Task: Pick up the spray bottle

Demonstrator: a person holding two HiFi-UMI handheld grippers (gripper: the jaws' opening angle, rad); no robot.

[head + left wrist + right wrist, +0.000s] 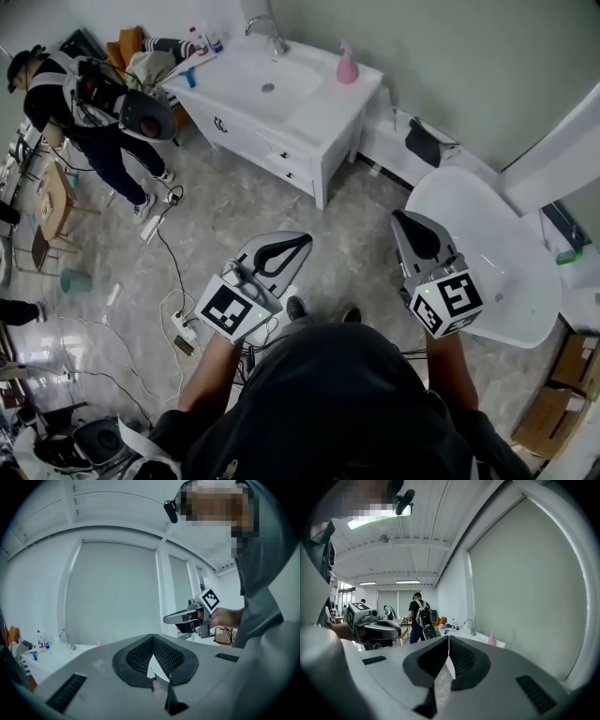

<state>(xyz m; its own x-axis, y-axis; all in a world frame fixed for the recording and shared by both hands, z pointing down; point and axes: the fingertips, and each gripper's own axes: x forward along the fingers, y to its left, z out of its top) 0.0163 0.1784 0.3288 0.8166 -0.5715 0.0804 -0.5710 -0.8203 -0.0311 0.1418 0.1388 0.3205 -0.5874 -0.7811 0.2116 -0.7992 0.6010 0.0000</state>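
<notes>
Across the grey mottled floor (234,202), one pink plastic spray bottle (348,64) stands on the glossy white surface (314,111) beside one rectangular basin (267,84). It is well apart from the two grippers. The left hand-held gripper (302,240) and right hand-held gripper (398,218) are both pressed together on nothing, their black pads ribbed.

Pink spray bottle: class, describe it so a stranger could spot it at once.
Find the white sink cabinet by the wall. In the head view, the pink spray bottle stands alone right of the tap. Only it is pink; other bottles cluster at the opposite end.
</notes>
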